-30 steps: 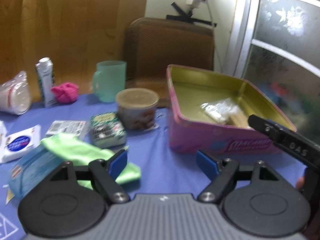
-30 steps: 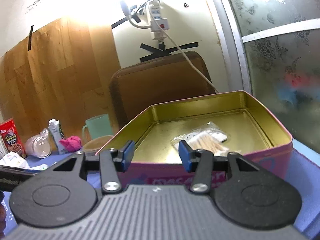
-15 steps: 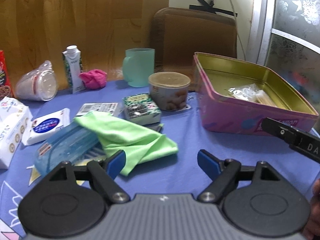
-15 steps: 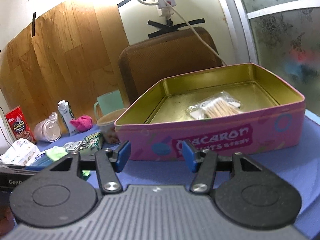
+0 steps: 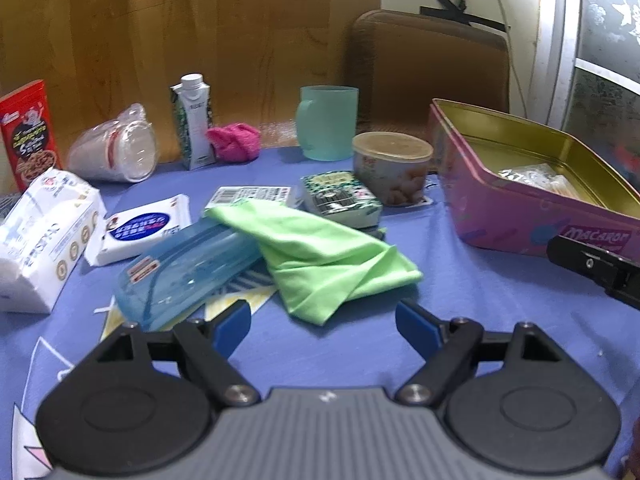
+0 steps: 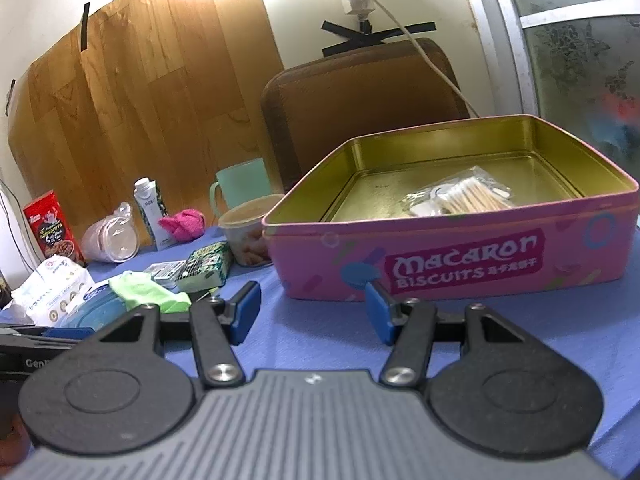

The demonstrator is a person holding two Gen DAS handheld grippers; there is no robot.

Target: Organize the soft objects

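Observation:
A crumpled green cloth (image 5: 320, 252) lies mid-table, draped partly over a blue plastic case (image 5: 184, 268); it also shows in the right wrist view (image 6: 148, 290). A pink knotted cloth (image 5: 234, 142) sits at the back beside a small carton (image 5: 194, 120). An open pink biscuit tin (image 6: 460, 252) holds a bag of cotton swabs (image 6: 460, 198). My left gripper (image 5: 323, 326) is open and empty just short of the green cloth. My right gripper (image 6: 312, 312) is open and empty in front of the tin.
White tissue packs (image 5: 44, 232) and a wipes pack (image 5: 144, 228) lie at left. A teal mug (image 5: 328, 122), a lidded tub (image 5: 392, 166), a green packet (image 5: 340, 198), a tipped plastic cup (image 5: 114, 150) and a red box (image 5: 26, 132) stand further back. A brown chair (image 6: 360, 108) is behind the table.
Both grippers have pulled back from the tin. The left view has swung left, bringing the green cloth to its centre. Both stay open and empty.

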